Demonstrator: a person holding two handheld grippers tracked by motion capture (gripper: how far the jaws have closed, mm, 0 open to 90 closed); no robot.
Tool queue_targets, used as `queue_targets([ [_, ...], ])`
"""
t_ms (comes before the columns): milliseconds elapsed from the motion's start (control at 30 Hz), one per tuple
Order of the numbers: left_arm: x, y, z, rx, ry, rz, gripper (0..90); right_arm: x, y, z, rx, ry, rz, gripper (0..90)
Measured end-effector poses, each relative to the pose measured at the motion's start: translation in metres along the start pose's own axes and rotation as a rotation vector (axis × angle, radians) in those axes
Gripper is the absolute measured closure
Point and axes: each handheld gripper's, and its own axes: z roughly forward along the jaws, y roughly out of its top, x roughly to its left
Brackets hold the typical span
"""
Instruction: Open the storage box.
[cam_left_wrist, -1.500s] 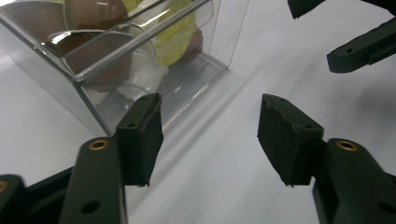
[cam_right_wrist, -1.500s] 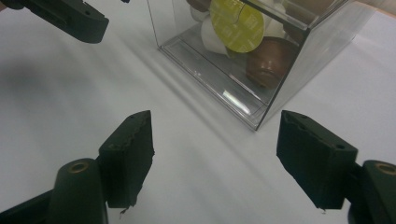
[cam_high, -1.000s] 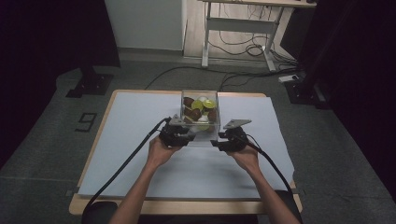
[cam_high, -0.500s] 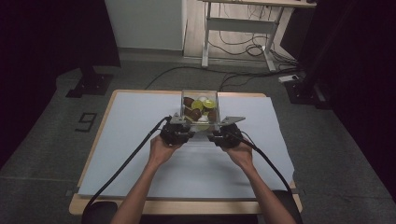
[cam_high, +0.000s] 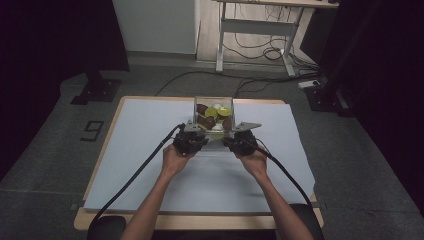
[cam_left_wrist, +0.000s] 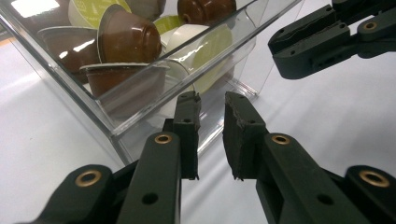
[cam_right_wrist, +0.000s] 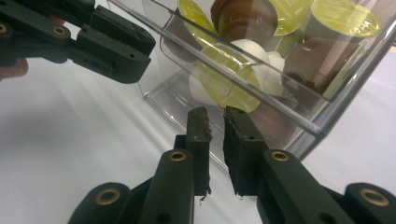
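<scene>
Sitting just above the middle of the high view, the clear plastic box (cam_high: 213, 102) full of brown, white and lime-green coffee capsules (cam_high: 212, 116) rests on the pale blue table sheet (cam_high: 150, 125). Below it, the left gripper (cam_high: 196, 136) and right gripper (cam_high: 231, 138) meet its near wall from either side. Both sets of jaws have just been closing and now stand nearly together with nothing between them, their tips at the box's lower front edge.
</scene>
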Motion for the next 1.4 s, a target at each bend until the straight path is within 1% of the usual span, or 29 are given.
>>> queue_targets([
  [167,0.0005,0.0014,0.0007,0.001,0.011,0.004,76.4,0.0010,0.0018,0.0031,-0.004,-0.014,-0.003,80.9],
  [400,0.0012,0.0014,0.0031,-0.008,0.007,-0.007,76.3,0.0005,0.0043,0.0053,-0.003,-0.024,0.002,80.9],
  [467,0.0013,0.0015,0.0041,-0.007,0.007,-0.008,76.3,-0.0005,0.0045,0.0049,-0.004,-0.040,0.005,81.0],
  [633,0.0012,0.0015,0.0059,-0.010,0.007,-0.013,76.3,-0.0020,0.0048,0.0064,-0.012,-0.024,0.019,81.0],
  [800,0.0008,0.0016,0.0060,-0.011,0.007,-0.012,76.3,-0.0034,0.0046,0.0095,-0.025,0.005,0.049,80.9],
  [933,0.0002,0.0016,0.0057,-0.013,0.010,-0.007,76.5,-0.0041,0.0045,0.0099,-0.026,0.011,0.059,81.0],
  [1100,-0.0018,0.0015,0.0052,-0.014,0.025,0.008,77.0,-0.0036,0.0044,0.0097,-0.029,0.010,0.061,81.0],
  [1200,-0.0023,0.0014,0.0046,-0.012,0.026,0.015,77.1,-0.0026,0.0043,0.0093,-0.031,0.007,0.057,81.0],
  [1400,-0.0040,0.0008,0.0033,-0.013,0.028,0.019,77.9,0.0001,0.0040,0.0077,-0.026,0.000,0.031,80.7],
])
